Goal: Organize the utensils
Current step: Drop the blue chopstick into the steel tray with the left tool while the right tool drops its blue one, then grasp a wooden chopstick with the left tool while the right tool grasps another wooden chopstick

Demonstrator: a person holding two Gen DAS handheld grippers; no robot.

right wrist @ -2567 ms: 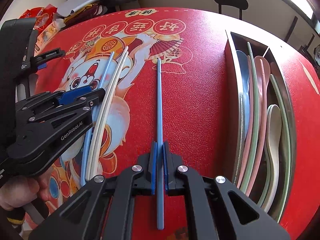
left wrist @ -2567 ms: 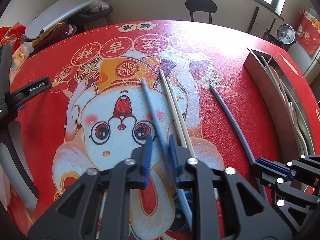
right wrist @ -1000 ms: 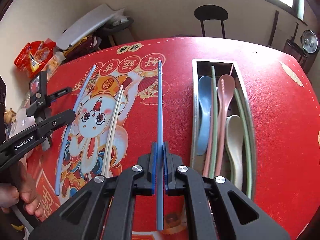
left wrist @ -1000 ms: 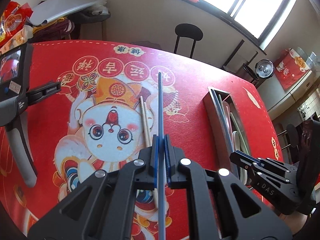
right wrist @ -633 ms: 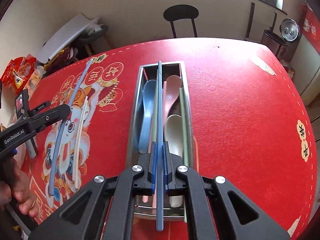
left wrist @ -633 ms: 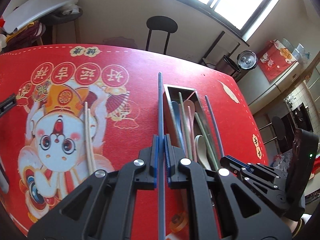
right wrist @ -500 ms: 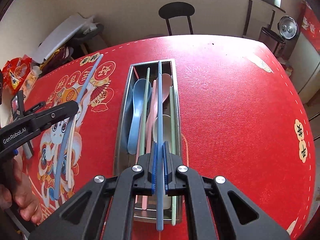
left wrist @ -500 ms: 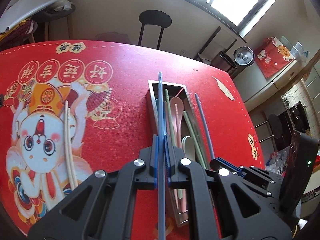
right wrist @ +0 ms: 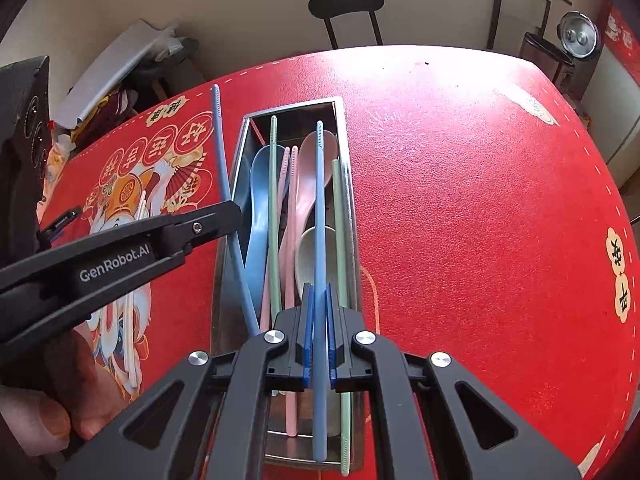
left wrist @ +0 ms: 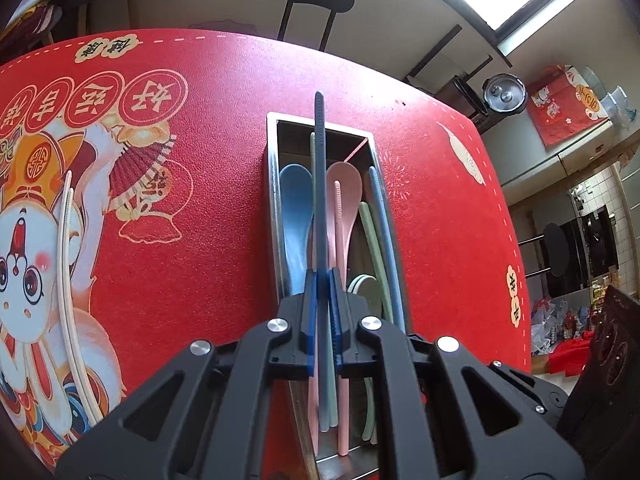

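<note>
I held one slim blue plastic chopstick (left wrist: 320, 184) clamped in my left tool (left wrist: 319, 312) and its twin (right wrist: 319, 216) in my right tool (right wrist: 318, 332), both lengthwise above the long steel tray (right wrist: 352, 208) so they would drop in alongside the spoons.

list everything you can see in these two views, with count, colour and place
long steel tray: 1, silver, on the red printed tablecloth
blue chopsticks: 2, one clamped in the left gripper, one in the right gripper, both over the tray
plastic spoons in the tray: 3, blue, pink, cream
green chopsticks: 2, in the tray
pink chopsticks: 2, in the tray
cream chopsticks: 2, side by side on the cloth, away from the tray
black chair: 1, behind the table
left gripper: black, blue pads, shut
right gripper: black, blue pads, shut
hand: 1, holding the left gripper
</note>
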